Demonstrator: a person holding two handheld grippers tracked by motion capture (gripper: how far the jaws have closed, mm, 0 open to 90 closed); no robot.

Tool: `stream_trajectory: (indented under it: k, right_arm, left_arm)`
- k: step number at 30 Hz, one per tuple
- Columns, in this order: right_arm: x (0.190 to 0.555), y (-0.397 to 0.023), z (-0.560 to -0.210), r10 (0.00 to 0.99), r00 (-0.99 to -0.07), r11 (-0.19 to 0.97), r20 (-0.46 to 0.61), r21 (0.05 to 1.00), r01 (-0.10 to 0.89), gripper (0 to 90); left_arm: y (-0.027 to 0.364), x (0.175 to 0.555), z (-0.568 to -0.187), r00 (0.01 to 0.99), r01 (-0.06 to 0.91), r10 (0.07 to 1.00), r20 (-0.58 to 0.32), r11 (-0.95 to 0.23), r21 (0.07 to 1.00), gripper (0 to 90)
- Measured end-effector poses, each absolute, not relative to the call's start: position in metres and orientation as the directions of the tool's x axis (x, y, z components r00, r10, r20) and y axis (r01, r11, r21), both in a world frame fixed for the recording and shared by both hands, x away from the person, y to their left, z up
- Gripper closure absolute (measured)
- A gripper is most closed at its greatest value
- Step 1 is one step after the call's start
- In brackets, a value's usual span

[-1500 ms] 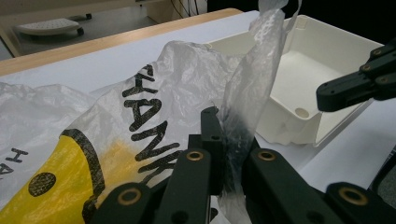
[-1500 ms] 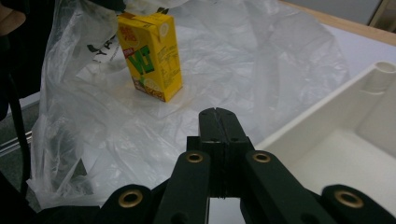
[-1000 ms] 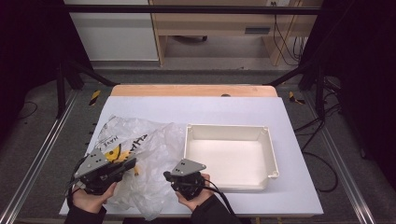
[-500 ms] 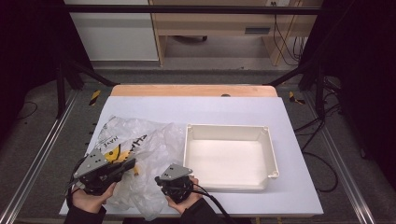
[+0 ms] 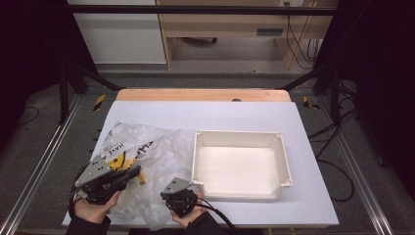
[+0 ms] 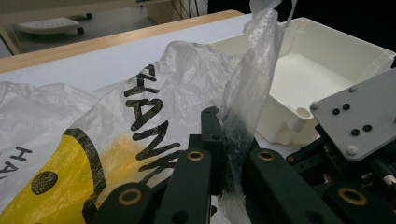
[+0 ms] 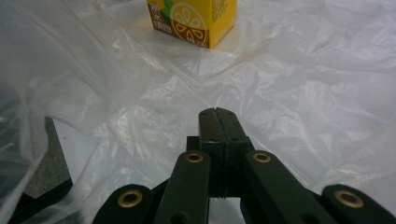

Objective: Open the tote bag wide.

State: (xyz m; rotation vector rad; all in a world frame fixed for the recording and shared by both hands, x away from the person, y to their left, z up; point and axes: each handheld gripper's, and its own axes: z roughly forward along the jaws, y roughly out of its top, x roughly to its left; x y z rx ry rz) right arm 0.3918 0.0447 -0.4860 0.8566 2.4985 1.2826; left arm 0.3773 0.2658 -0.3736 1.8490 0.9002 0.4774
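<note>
Two grippers at work on one table (image 5: pixel 313 196), white-topped, wooden strip along the far edge. Largest on it: white tray (image 5: pixel 240 166), open and rectangular, at about 3 o'clock from the table's middle, one near corner just beside the right gripper. Next in size: crumpled clear plastic bag (image 5: pixel 147 147), black lettering and a yellow patch printed on it, spread flat at about 8 o'clock from the table's middle, its right edge touching or nearly touching the tray's left wall. Inside or under the bag's film, in the right gripper view: yellow juice carton (image 7: pixel 191 18), orange-slice print on its face, at 12 o'clock from the jaw tips and well apart from them. Left gripper (image 5: pixel 128 172) at the table's 7 o'clock corner, held in a hand, jaws pinching a twisted strip of the bag's film, strip standing up between the tips in the left gripper view, tray beyond at 2 o'clock. Right gripper (image 7: pixel 218 112) at 6 o'clock near the front edge, jaws pressed together with nothing between them, tips hovering just over the wrinkled film; touching or not, cannot tell.
</note>
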Motion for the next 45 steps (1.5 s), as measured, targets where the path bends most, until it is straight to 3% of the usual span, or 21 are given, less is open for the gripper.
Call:
stream_trajectory:
  k: [19,45]
  right_arm:
    - [0.393,0.052,-0.489,0.591,-0.805,0.485,0.055,0.773,0.409,90.0]
    - [0.395,0.054,-0.488,0.597,-0.801,0.487,0.054,0.769,0.414,90.0]
  left_arm:
    - [0.281,0.374,-0.371,0.616,0.365,0.784,-0.08,-0.194,0.911,89.2]
    - [0.329,0.378,-0.38,0.466,0.37,0.878,-0.112,-0.078,0.926,89.6]
